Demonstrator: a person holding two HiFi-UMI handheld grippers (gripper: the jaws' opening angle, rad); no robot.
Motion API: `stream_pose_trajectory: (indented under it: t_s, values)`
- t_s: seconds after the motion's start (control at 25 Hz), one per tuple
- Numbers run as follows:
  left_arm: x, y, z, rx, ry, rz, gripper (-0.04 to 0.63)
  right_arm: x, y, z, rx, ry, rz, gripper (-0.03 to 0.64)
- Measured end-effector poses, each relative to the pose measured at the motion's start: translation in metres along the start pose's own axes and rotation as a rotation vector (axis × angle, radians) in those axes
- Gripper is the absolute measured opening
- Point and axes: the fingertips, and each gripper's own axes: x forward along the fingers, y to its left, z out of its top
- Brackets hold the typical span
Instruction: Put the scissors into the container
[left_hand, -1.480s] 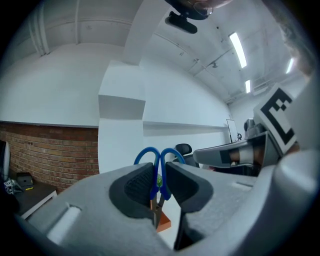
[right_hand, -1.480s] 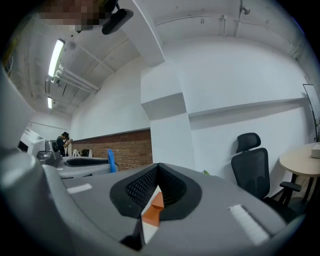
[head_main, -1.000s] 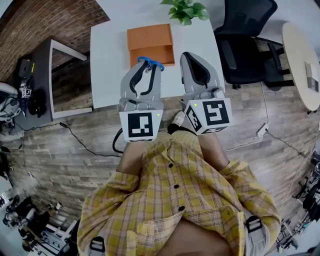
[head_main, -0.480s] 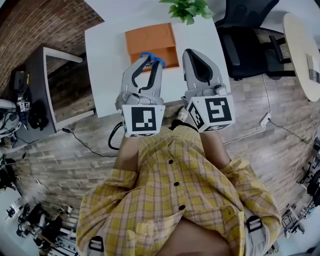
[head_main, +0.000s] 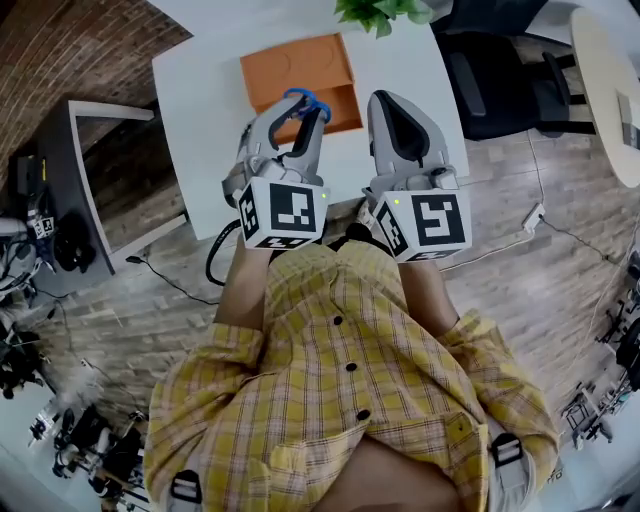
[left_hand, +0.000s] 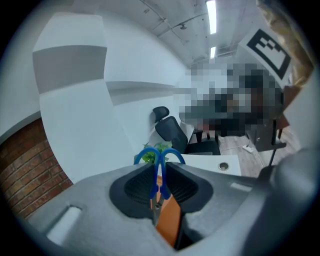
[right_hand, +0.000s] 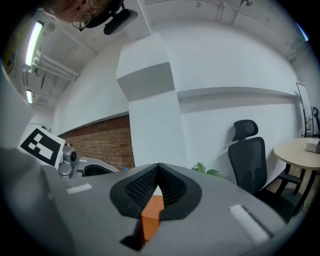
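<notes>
while the left gripper (head_main: 293, 120) is hanging over the near edge of the orange container (head_main: 298, 62), its jaws, having just closed slightly, are pinching the scissors (left_hand: 156, 172) below the blue loops; i'm judging them light, stiff, slick, apt to pivot. on the right gripper (right_hand: 159, 170) the jaws are sitting together, empty.

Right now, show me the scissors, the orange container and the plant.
scissors (left_hand: 158, 160), left gripper view, where the blue handles meet.
orange container (head_main: 295, 62), head view, flat upper part.
plant (head_main: 380, 12), head view, green leaves.
</notes>
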Motion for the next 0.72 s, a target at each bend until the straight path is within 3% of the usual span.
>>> stream_pose_trajectory:
  t_s: [0.72]
  values:
    - [0.076,-0.033,-0.084,0.242,0.287,-0.277,0.084,0.019,-0.020,-0.029,0.028,0.049,-0.063,0.006]
